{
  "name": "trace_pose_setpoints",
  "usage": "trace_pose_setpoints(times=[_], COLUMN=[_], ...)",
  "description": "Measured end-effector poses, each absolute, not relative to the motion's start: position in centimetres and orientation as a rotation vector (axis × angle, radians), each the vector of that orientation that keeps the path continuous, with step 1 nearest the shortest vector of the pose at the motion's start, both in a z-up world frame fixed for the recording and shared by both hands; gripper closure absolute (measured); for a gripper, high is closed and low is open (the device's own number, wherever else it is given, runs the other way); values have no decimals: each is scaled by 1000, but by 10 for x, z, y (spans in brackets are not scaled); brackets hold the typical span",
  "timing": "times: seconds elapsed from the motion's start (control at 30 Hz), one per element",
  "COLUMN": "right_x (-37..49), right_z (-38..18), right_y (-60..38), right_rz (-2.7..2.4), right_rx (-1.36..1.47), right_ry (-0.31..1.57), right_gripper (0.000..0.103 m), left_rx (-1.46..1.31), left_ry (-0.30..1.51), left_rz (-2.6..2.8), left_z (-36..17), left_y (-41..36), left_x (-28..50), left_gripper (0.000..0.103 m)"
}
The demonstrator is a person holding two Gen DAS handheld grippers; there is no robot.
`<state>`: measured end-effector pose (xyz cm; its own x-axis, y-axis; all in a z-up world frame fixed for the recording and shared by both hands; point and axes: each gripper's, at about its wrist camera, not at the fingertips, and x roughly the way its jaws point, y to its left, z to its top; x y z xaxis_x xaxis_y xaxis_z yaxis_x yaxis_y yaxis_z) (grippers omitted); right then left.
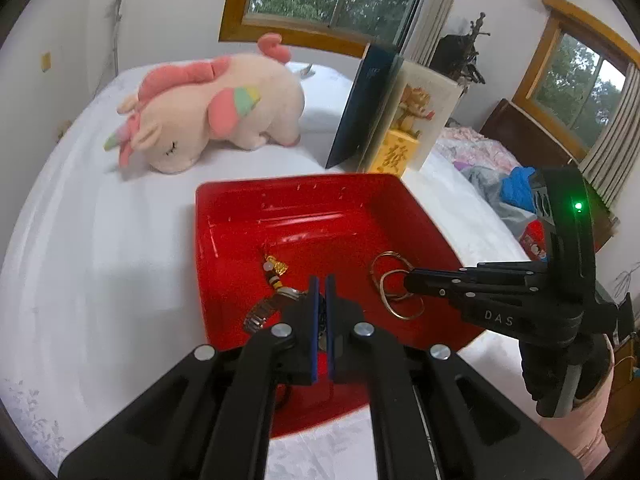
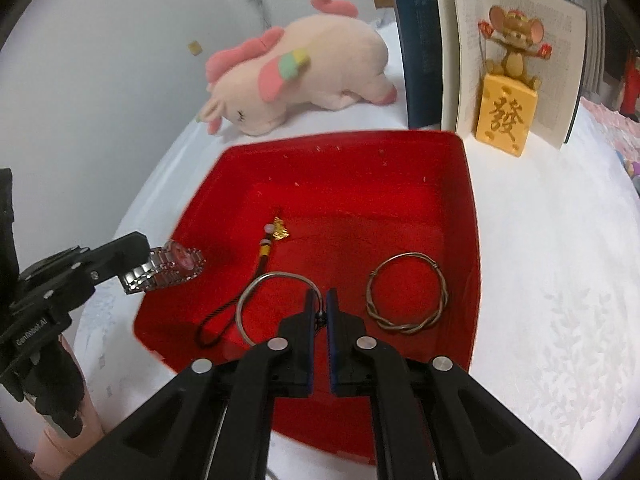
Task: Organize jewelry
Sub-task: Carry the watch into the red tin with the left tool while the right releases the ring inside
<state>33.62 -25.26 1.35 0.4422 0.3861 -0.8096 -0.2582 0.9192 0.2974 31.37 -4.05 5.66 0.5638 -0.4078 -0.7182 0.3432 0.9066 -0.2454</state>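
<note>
Centrally, a glossy red plastic tray (image 2: 468, 216) with rounded corners is set on a white, leaf-embossed cloth (image 2: 560, 280). Inside it, a twisted-wire bangle (image 2: 408, 292) lies flat towards the right wall, and a dark cord charm (image 2: 268, 248) with a gold ornament and small beads is stretched across the floor. A smooth, thin silver bangle (image 2: 256, 292) is pinched at its rim by the right gripper (image 2: 320, 308), whose blue-padded fingers are drawn nearly together on the wire. A metal-link wristwatch (image 2: 172, 266) with a pinkish face is clamped by its band in the left gripper (image 1: 322, 292), jaws narrowly parted around it, over the tray's left edge. Behind the tray, a soft pink plush unicorn (image 2: 304, 76), an upright open book (image 2: 520, 28) and a mouse figurine (image 2: 508, 100) on a yellow block are seen.
</note>
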Motion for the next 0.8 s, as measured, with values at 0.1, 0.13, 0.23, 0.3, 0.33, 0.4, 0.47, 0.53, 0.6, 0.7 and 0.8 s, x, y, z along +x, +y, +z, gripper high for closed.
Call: trace_pose_setpoints(times=[0.1,0.13,0.23,0.3,0.33,0.4,0.47,0.53,0.6,0.7,0.8], right_x=[344,347,351,354,355,359,362,365,367,367,363], right_z=[4,2,-2,-4,-6,-9,-12,-16,-18,-16,-9], right_y=[-248,-246,-241,-238,-237,-236,-236,-237,-238,-242,-247], right_rz=[385,381,383,380,376,361,358,357,372,376,384], right_rx=[125,121,115,113,113,112,114,123,144,166,185], right_ry=[1062,1067,1079,1086,1090,1099,1109,1121,1131,1123,1098], right_gripper=[98,98,98,98,98,98,98,98,96,80,80], left_rx=[-82,-83,-88,-96,-97,-101,-102,-106,-107,-122,-114], left_ry=[892,901,916,925,928,939,948,956,956,954,939], left_rz=[-434,-429,-417,-406,-402,-395,-388,-385,-390,-404,-398], left_z=[45,42,35,31,30,25,22,18,17,18,23], left_y=[-41,-41,-36,-33,-32,-31,-30,-29,-28,-26,-26], left_x=[323,325,331,336,338,342,345,347,349,349,344], left_gripper=[102,102,102,102,102,102,102,102,102,100,80])
